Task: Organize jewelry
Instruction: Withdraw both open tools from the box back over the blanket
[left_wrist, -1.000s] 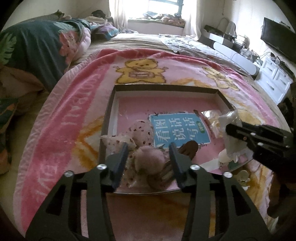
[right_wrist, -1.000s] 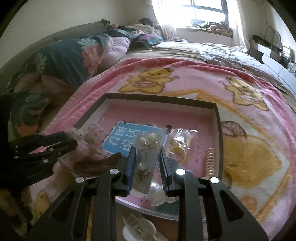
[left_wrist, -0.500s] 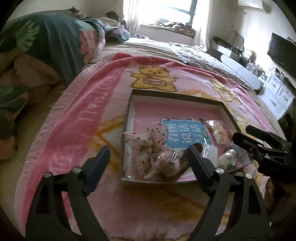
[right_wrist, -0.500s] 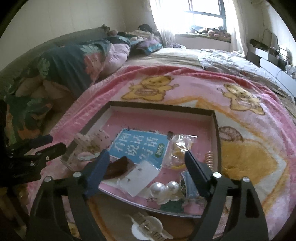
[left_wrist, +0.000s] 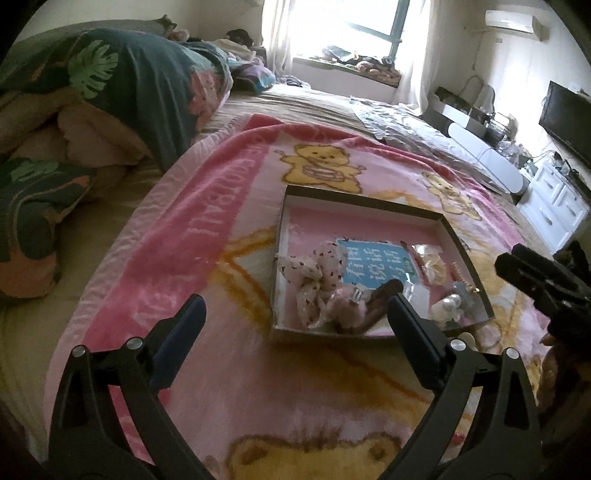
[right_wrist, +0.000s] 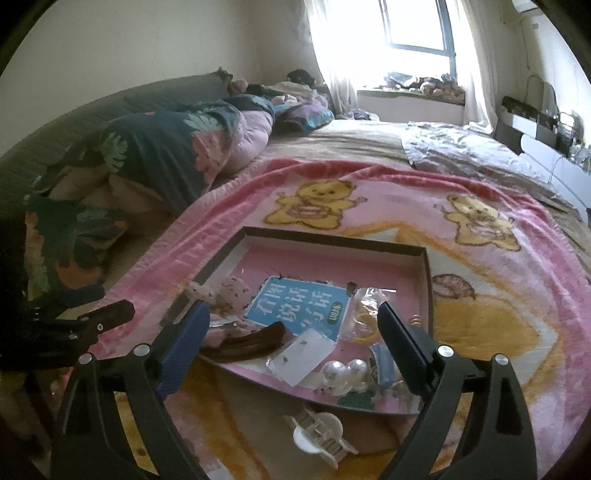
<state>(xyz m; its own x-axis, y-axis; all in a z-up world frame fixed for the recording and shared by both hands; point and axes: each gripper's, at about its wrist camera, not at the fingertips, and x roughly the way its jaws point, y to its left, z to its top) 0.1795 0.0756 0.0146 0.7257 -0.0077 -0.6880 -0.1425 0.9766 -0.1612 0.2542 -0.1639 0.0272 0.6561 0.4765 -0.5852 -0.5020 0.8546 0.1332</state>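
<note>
Ahead of both wide-open, empty grippers (left_wrist: 295, 317) (right_wrist: 291, 321), the jewelry tray (right_wrist: 332, 245), contents blurry

Left gripper (left_wrist: 295, 317) hangs with its jaws spread wide, nothing between the fingers, pointing forward and tilted down. Right gripper (right_wrist: 291, 325) matches it, jaws wide apart and empty, angled down the same way. Each shows at the edge of the other's view: the two sit side by side, well apart, neither touching anything.

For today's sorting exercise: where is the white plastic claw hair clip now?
In the right wrist view, the white plastic claw hair clip lies on the pink bear blanket, just outside the shallow box's near edge.
</note>
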